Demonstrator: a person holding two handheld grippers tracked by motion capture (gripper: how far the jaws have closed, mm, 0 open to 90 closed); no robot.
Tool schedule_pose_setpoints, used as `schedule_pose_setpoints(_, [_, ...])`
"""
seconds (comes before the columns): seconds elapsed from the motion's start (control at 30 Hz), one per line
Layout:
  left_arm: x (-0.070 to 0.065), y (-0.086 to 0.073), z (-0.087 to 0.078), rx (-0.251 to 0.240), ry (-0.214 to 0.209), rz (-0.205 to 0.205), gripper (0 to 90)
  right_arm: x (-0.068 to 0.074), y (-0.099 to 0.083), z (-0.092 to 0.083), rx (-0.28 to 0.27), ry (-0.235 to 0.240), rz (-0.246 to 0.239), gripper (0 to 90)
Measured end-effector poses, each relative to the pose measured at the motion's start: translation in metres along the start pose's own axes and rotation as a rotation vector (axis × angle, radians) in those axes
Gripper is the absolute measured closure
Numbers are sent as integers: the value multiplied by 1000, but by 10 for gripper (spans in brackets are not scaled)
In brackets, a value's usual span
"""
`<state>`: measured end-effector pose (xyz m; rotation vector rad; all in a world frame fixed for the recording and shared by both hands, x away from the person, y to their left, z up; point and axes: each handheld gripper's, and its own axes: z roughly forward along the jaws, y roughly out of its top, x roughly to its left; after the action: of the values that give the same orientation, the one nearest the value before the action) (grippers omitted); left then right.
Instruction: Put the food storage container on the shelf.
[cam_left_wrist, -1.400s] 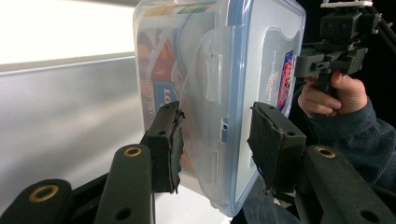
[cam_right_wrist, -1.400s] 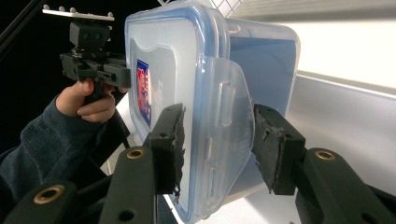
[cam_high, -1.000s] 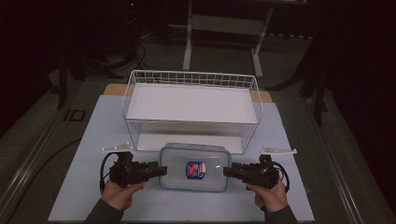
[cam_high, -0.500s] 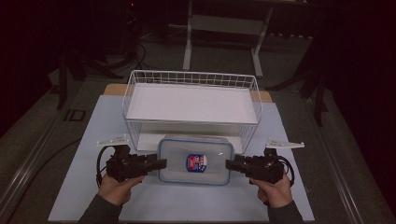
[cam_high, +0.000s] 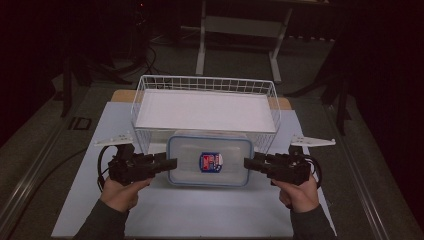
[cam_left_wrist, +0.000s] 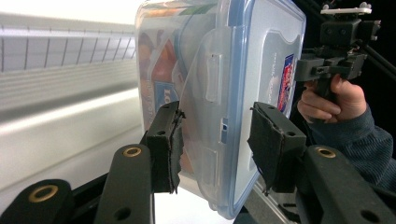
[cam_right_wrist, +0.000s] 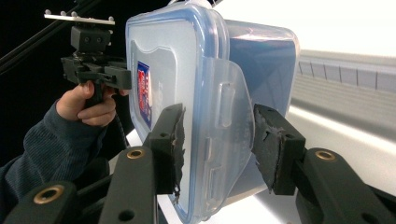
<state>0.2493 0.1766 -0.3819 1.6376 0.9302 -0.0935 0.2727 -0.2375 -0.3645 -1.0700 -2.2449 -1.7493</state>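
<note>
A clear plastic food box (cam_high: 210, 160) with a blue-rimmed lid and a red-and-blue sticker hangs level above the white mat, held at its two short ends. My left gripper (cam_high: 172, 163) is shut on the box's left end; in the left gripper view its pads (cam_left_wrist: 168, 140) clamp the box (cam_left_wrist: 224, 93) across the latch flap. My right gripper (cam_high: 247, 163) is shut on the right end, its pads (cam_right_wrist: 271, 144) pressing body and lid of the box (cam_right_wrist: 196, 93). Each gripper view shows the other hand and gripper beyond the box (cam_left_wrist: 336, 51) (cam_right_wrist: 93, 60).
A white wire basket (cam_high: 205, 79) with a white floor stands just behind the box, its front wall close to the box's far edge. The white mat (cam_high: 200, 215) covers the table in front. Dark floor and a metal stand's legs (cam_high: 202, 45) lie beyond the table.
Both grippers have risen together with the box between them. In the high view the box has moved up the picture and now overlaps the basket's front wall.
</note>
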Motion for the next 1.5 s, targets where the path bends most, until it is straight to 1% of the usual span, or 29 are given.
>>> schedule_pose_setpoints(0.17, [-3, 11, -5, -25, 2, 12, 539, 6, 14, -1, -10, -3, -24, 549])
schedule_pose_setpoints(0.2, [-3, 11, -5, -25, 2, 12, 539, 7, 17, -1, -13, -3, -29, 549])
schedule_pose_setpoints(0.23, [-4, 16, -8, -35, 5, 23, 538, 8, 20, -1, -15, -4, -35, 549])
schedule_pose_setpoints(0.27, [-4, 16, -8, -35, 5, 23, 538, 8, 20, -1, -15, -4, -35, 549])
schedule_pose_setpoints(0.3, [-6, 19, -9, -43, 6, 24, 538, 10, 26, -1, -23, -2, -43, 549])
schedule_pose_setpoints(0.33, [-7, 24, -11, -48, 10, 33, 538, 11, 28, -1, -24, 0, -47, 549])
schedule_pose_setpoints(0.4, [-7, 24, -11, -48, 10, 33, 538, 11, 31, -1, -28, 0, -49, 549])
schedule_pose_setpoints(0.43, [-9, 31, -13, -56, 16, 38, 538, 11, 31, -1, -28, 0, -49, 549])
schedule_pose_setpoints(0.47, [-9, 34, -14, -58, 18, 40, 538, 12, 37, -1, -35, 4, -56, 549])
schedule_pose_setpoints(0.53, [-10, 39, -14, -61, 22, 42, 538, 12, 41, -1, -41, 7, -59, 548])
schedule_pose_setpoints(0.7, [-8, 52, -14, -78, 24, 47, 538, 10, 55, 0, -60, 9, -62, 548])
schedule_pose_setpoints(0.77, [-7, 54, -14, -78, 23, 47, 537, 9, 57, 0, -62, 9, -62, 549])
schedule_pose_setpoints(0.8, [-6, 57, -13, -79, 23, 44, 537, 7, 62, 1, -60, 6, -58, 549])
schedule_pose_setpoints(0.83, [-3, 61, -11, -80, 21, 39, 537, 6, 64, 1, -60, 6, -58, 548])
schedule_pose_setpoints(0.87, [-3, 61, -11, -80, 21, 39, 537, 6, 64, 1, -60, 6, -58, 548])
schedule_pose_setpoints(0.9, [-1, 65, -10, -79, 24, 35, 537, 3, 68, 3, -59, 4, -48, 549])
schedule_pose_setpoints(0.97, [0, 67, -9, -80, 26, 33, 537, 2, 69, 3, -59, 5, -43, 549])
schedule_pose_setpoints(1.0, [2, 70, -8, -82, 32, 31, 537, -2, 72, 5, -61, 5, -34, 547])
schedule_pose_setpoints(1.07, [3, 72, -7, -83, 34, 27, 536, -4, 75, 7, -61, 3, -28, 547])
schedule_pose_setpoints(1.13, [6, 77, -5, -84, 40, 16, 536, -7, 79, 9, -62, 1, -17, 546])
schedule_pose_setpoints(1.3, [10, 83, -3, -83, 44, 9, 535, -14, 86, 12, -68, -1, -1, 544])
schedule_pose_setpoints(1.33, [12, 86, -2, -83, 46, -1, 536, -15, 87, 12, -69, 1, 5, 544])
schedule_pose_setpoints(1.37, [12, 86, -2, -83, 46, -1, 535, -15, 87, 12, -69, 1, 5, 544])
schedule_pose_setpoints(1.4, [15, 88, 0, -82, 46, -13, 536, -19, 90, 15, -66, 0, 17, 544])
schedule_pose_setpoints(1.5, [18, 90, 2, -81, 47, -23, 536, -23, 93, 17, -64, -1, 34, 544])
